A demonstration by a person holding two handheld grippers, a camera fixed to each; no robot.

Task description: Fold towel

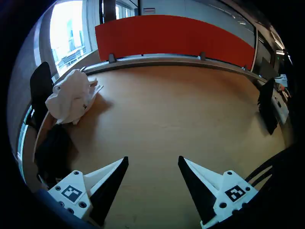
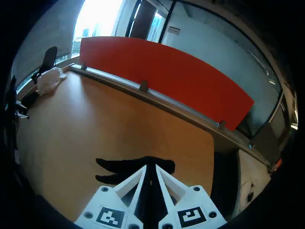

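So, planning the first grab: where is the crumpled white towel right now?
In the left gripper view the crumpled white towel sits bunched at the wooden desk's far left edge, beside the black chair, near the red divider panel.

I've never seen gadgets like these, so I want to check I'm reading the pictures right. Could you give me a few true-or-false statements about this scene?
1. The crumpled white cloth towel lies folded flat mid-table. False: it sits bunched up near the far left corner of the light wooden table.
2. The left gripper has its fingers spread, with nothing between them. True.
3. A long red panel stands along the table's far edge. True.
4. The left gripper touches the towel. False: bare tabletop separates them.
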